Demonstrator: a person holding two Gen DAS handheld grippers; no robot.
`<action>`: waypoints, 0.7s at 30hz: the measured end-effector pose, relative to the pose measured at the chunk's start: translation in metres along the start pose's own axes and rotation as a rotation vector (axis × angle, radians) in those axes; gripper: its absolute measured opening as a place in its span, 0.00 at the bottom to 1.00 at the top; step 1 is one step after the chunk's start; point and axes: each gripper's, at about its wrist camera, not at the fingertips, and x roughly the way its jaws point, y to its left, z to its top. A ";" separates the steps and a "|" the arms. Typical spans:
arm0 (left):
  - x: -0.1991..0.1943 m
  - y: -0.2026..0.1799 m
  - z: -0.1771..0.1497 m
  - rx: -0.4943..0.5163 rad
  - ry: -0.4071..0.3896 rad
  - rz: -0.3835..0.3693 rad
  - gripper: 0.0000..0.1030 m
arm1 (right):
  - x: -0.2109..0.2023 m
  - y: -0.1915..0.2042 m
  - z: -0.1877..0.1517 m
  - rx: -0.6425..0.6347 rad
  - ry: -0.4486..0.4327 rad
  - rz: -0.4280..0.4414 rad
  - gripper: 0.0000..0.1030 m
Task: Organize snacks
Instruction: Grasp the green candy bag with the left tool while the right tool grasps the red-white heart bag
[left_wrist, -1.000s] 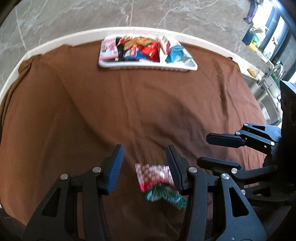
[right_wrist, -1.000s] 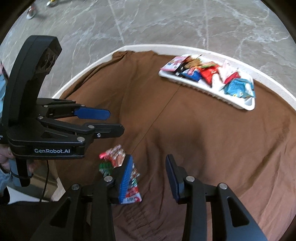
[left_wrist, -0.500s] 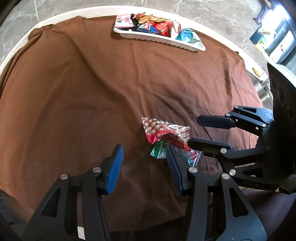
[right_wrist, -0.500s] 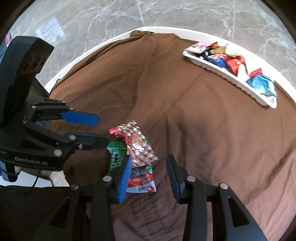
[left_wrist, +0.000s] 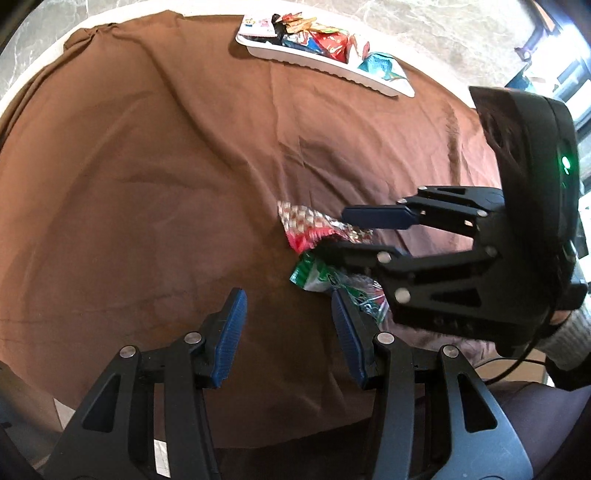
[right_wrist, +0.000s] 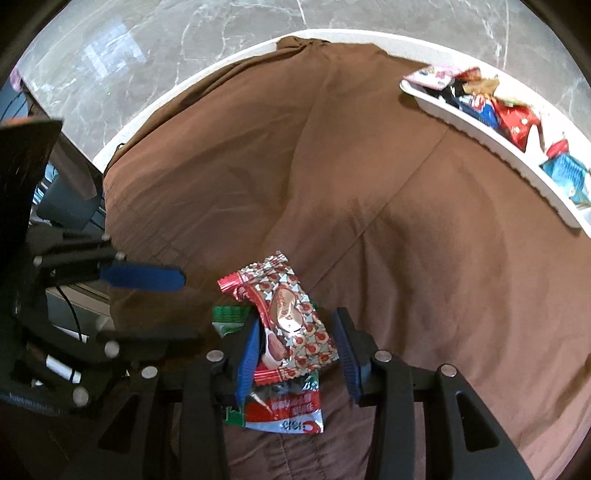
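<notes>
A red and silver snack packet (right_wrist: 288, 317) lies on top of a green and red packet (right_wrist: 284, 410) on the brown cloth. My right gripper (right_wrist: 295, 347) is open, its fingers on either side of the top packet. In the left wrist view the same packets (left_wrist: 314, 229) lie under the right gripper (left_wrist: 347, 232). My left gripper (left_wrist: 288, 328) is open and empty, just left of the pile. A white tray (left_wrist: 317, 64) with several snack packets sits at the far edge; it also shows in the right wrist view (right_wrist: 491, 144).
The brown cloth (left_wrist: 147, 166) covers a round white table (right_wrist: 192, 85) over a grey marble floor. A sleeved hand (left_wrist: 565, 336) holds the right gripper at the near right edge. Cables and grey objects (right_wrist: 66, 199) lie beyond the table's left edge.
My right gripper has moved forward over the packets, so its fingers now straddle the top one. My left gripper has drawn back and left, away from the pile.
</notes>
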 end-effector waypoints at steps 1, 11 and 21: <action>0.001 -0.001 0.000 -0.002 0.003 -0.005 0.45 | 0.000 -0.003 0.000 0.010 -0.002 0.003 0.37; 0.017 -0.015 0.005 -0.010 0.036 -0.052 0.45 | -0.018 -0.037 -0.014 0.138 -0.051 -0.006 0.32; 0.032 -0.036 0.010 0.032 0.059 -0.049 0.45 | -0.039 -0.057 -0.030 0.203 -0.087 -0.039 0.32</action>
